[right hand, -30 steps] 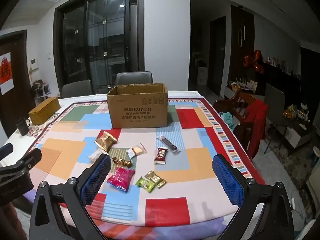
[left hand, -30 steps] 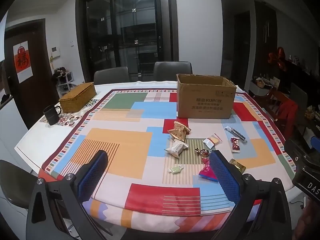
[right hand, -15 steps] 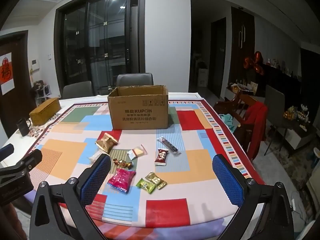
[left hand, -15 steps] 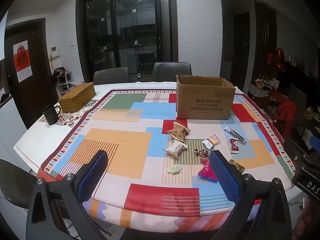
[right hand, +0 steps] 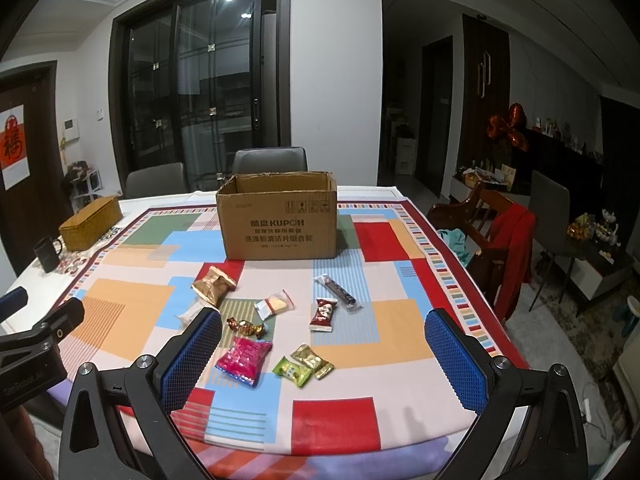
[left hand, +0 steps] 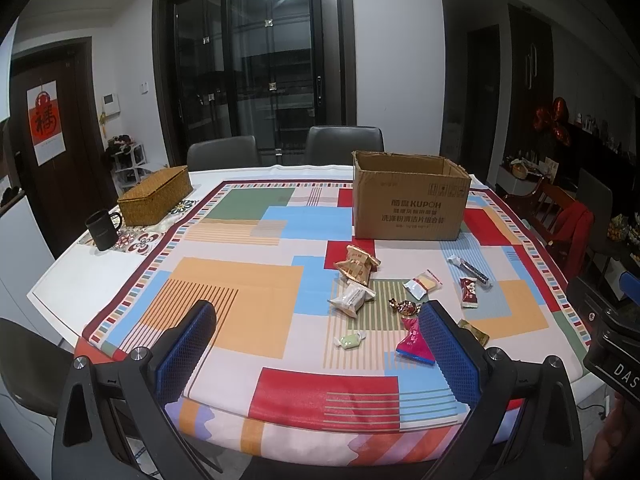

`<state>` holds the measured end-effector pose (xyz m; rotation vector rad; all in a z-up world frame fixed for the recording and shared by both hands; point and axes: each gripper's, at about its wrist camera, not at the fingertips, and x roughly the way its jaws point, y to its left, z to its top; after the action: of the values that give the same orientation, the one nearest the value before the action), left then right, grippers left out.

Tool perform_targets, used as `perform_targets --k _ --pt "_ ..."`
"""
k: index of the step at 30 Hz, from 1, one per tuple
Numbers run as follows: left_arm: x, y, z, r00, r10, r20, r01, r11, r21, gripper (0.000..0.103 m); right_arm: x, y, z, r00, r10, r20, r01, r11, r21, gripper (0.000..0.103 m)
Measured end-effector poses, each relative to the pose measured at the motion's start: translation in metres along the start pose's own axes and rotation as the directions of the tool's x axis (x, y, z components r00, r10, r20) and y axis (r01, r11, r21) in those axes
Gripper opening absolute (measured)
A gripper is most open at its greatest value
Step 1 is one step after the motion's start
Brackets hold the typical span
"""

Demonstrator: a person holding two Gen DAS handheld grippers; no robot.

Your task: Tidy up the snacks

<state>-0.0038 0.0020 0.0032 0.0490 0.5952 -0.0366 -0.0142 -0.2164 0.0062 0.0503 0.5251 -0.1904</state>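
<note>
Several wrapped snacks lie on the patterned tablecloth (right hand: pixel 400 336) in front of an open cardboard box (right hand: pixel 280 220), which also shows in the left wrist view (left hand: pixel 410 204). Among them are a pink packet (right hand: pixel 244 360), a green candy (right hand: pixel 291 372), a gold packet (right hand: pixel 214 286), a red packet (right hand: pixel 323 314) and a dark stick (right hand: pixel 338 294). My left gripper (left hand: pixel 316 348) is open and empty above the table's near edge. My right gripper (right hand: pixel 324 356) is open and empty, hovering near the pink packet and the green candy.
A wicker box (left hand: pixel 156 196) and a black mug (left hand: pixel 102 230) stand at the table's far left. Two grey chairs (left hand: pixel 344 144) stand behind the table. A wooden chair with a red garment (right hand: pixel 512 248) stands at the right.
Both grippers have moved slightly forward toward the table; the snacks and the box look a little closer. Nothing on the table has moved.
</note>
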Motion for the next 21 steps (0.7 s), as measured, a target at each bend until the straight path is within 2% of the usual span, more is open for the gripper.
perform_targets --k 21 --pt "-0.0013 0.0003 0.0004 1.0 0.0 0.001 0.0 1.0 0.0 0.103 -0.0017 0.0021 0.002 1.0 0.0 0.006 0.0 1.0 -0.003 0.103"
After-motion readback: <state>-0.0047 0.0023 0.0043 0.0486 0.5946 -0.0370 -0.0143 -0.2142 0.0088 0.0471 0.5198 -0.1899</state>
